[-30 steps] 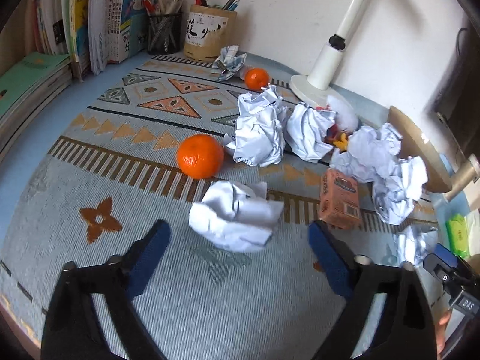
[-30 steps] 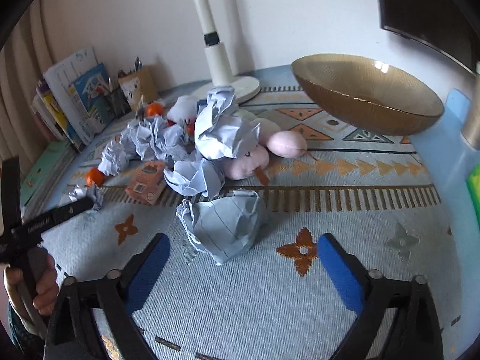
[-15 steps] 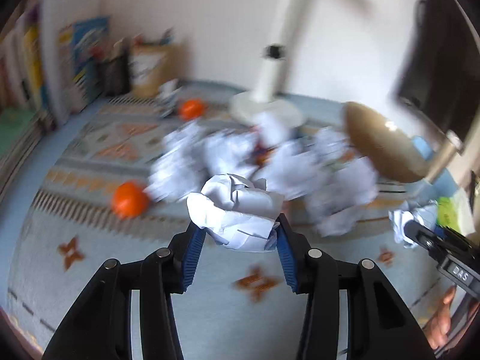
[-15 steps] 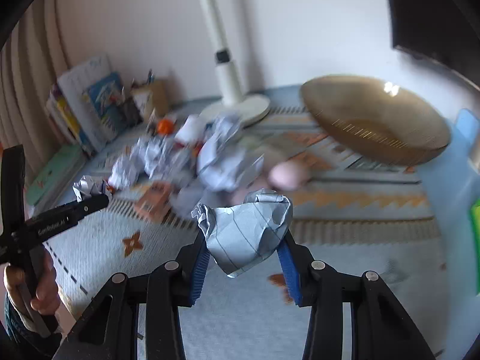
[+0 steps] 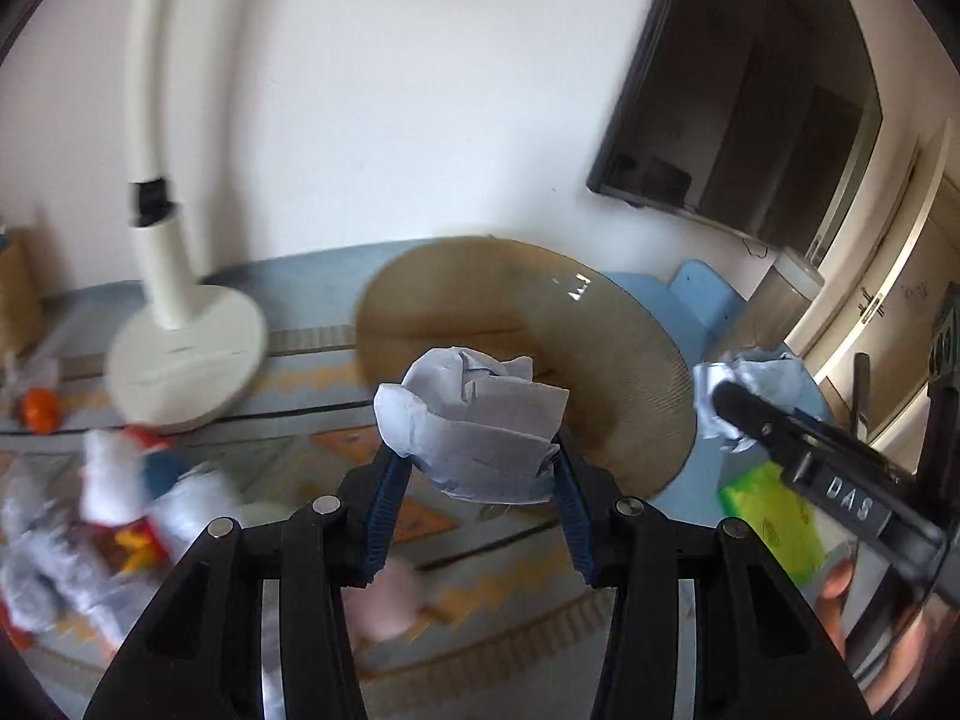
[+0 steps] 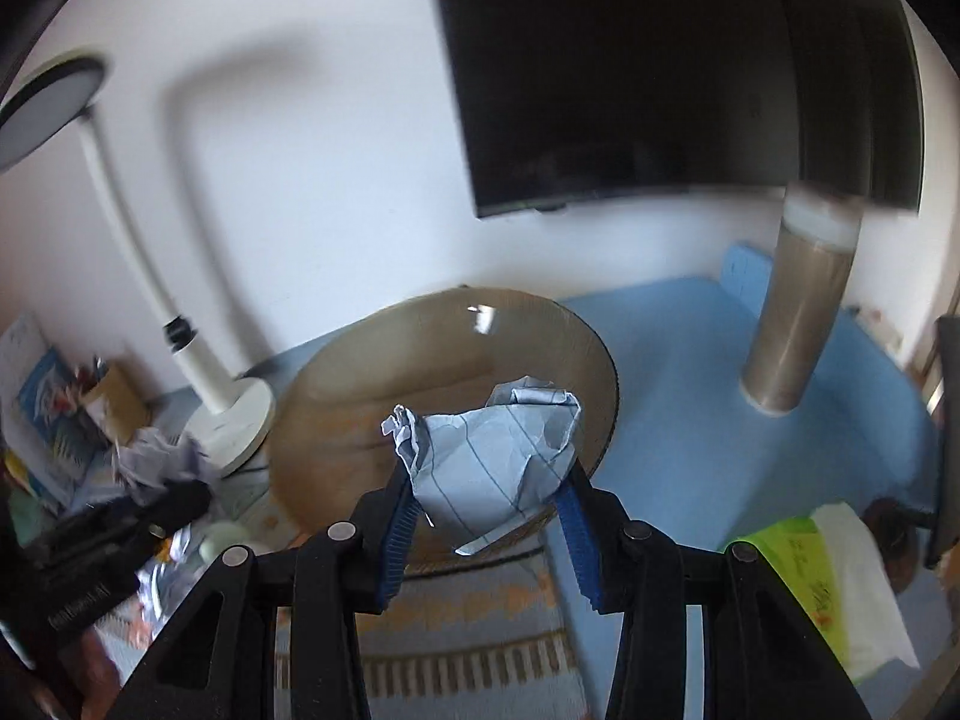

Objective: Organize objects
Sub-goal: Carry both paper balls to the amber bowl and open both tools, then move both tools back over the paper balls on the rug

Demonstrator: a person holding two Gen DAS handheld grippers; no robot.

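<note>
My left gripper (image 5: 477,468) is shut on a crumpled white paper ball (image 5: 474,420) and holds it in the air in front of the brown glass bowl (image 5: 636,360). My right gripper (image 6: 489,498) is shut on a crumpled lined paper ball (image 6: 498,468), held just before the same bowl (image 6: 360,396). The right gripper with its paper ball (image 5: 750,384) also shows at the right of the left wrist view. The bowl looks empty.
A white desk lamp (image 5: 180,324) stands left of the bowl. More paper balls, a toy and an orange (image 5: 39,411) lie blurred at the left. A green packet (image 6: 810,582) and a metal tumbler (image 6: 798,312) stand at the right. A dark screen hangs on the wall.
Both grippers closed on their paper balls, lifted them off the mat and swung right toward the brown bowl, which now fills the middle of both views.
</note>
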